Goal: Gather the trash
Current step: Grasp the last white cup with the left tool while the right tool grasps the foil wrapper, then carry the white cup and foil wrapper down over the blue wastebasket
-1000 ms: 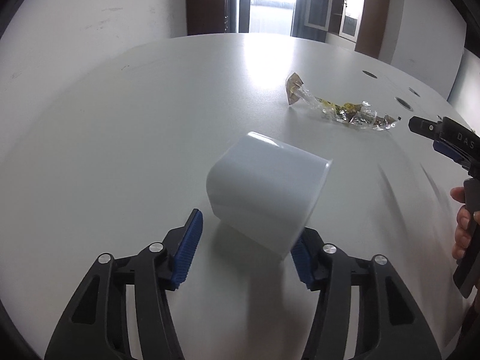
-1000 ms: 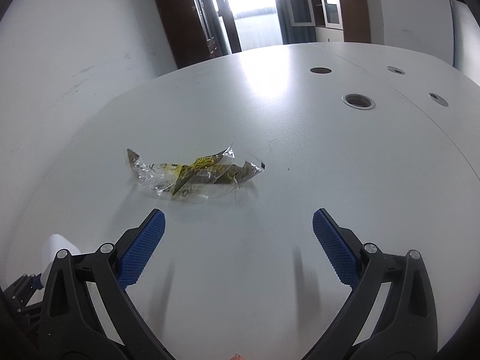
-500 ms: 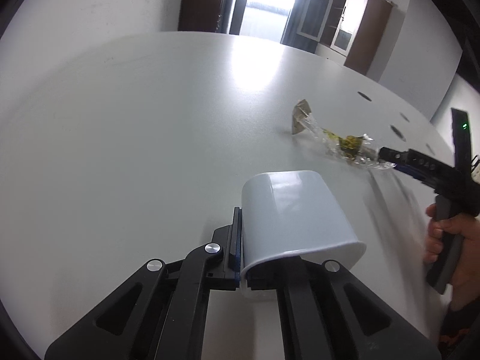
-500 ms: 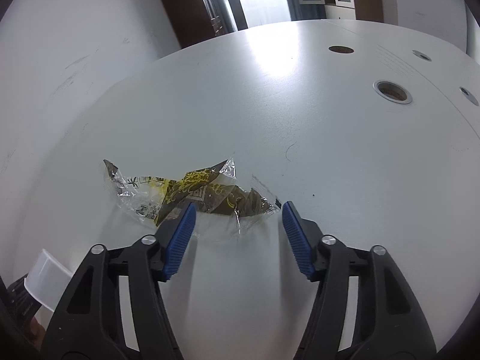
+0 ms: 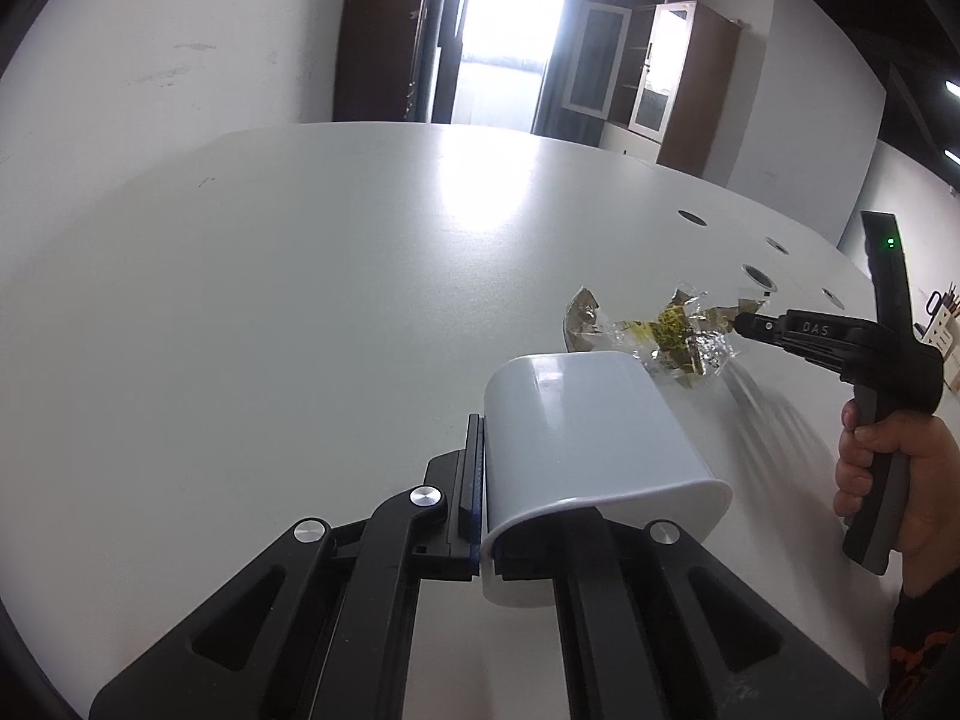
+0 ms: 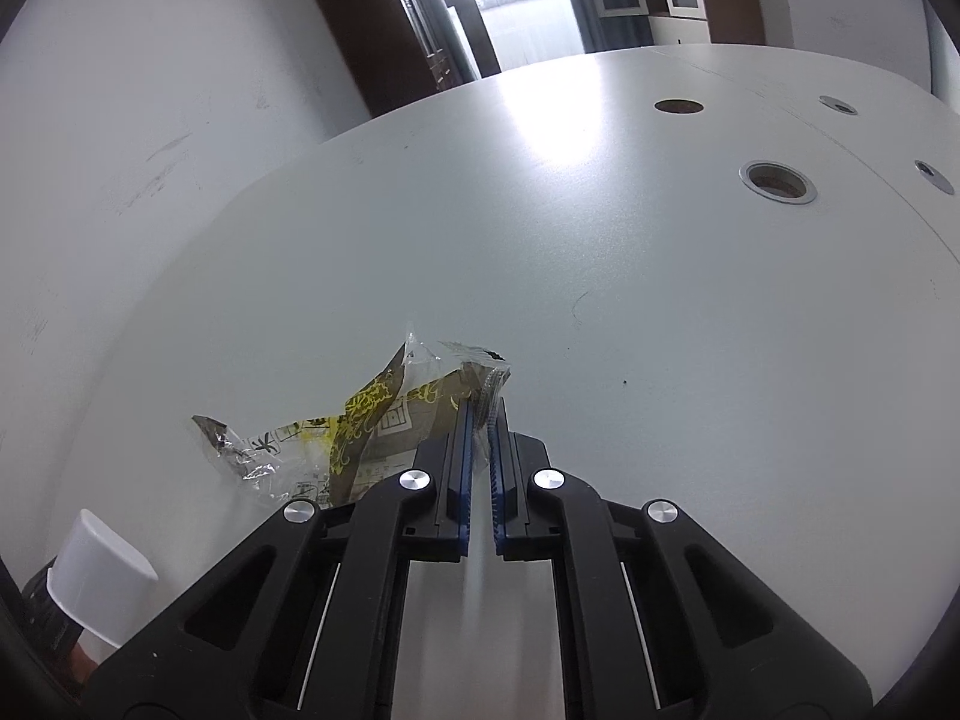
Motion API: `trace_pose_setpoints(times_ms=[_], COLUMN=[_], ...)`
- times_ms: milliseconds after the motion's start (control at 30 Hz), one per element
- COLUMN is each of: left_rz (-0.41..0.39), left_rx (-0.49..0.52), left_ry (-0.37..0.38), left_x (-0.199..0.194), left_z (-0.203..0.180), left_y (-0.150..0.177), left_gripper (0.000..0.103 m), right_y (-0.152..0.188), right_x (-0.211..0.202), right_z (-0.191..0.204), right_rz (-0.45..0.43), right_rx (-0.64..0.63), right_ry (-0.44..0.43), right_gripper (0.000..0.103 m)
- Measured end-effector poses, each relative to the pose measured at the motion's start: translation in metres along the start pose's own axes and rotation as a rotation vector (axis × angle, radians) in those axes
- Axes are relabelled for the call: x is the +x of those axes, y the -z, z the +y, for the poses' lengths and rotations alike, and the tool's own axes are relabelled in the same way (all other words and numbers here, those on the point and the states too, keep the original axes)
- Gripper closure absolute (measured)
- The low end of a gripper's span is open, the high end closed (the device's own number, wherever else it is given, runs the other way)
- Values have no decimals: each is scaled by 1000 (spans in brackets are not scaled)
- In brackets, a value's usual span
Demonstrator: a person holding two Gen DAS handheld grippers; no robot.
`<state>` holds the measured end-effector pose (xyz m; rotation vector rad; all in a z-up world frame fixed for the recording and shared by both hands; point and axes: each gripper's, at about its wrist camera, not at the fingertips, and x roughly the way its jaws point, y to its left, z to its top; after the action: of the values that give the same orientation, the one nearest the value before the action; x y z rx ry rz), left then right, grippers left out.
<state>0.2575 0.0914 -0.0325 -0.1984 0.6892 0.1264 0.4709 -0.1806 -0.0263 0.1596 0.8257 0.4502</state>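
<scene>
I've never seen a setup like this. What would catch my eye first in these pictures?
Probably the white cup close to the left camera, its wall pinched by the left tool, mouth facing the camera. Next, the crinkled clear-and-yellow wrapper on the pale table, one end caught in the right tool. Beyond that, a bright doorway glares at the far end of the room.

office meeting room: large white table [image 6: 600, 276] with cable holes [image 6: 777, 181], glass-door cabinets [image 5: 654, 84]
</scene>
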Motion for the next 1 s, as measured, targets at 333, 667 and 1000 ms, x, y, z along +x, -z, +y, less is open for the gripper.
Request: trace_pose_setpoints(times_ms=[333, 667, 1000], left_rz=[-29, -54, -49], left_rx=[-56, -81, -45], left_ry=[20, 78, 130], left_x=[-71, -140, -196], left_z=[9, -2, -17], left_y=[26, 73, 126], left_gripper=[102, 102, 102], right_y=[40, 104, 190], right_x=[-84, -181, -253], right_z=[39, 73, 93], right_rz=[-126, -193, -219], right_rx=[-125, -191, -247], right_ry=[-31, -132, -185], right_gripper=[99, 99, 100])
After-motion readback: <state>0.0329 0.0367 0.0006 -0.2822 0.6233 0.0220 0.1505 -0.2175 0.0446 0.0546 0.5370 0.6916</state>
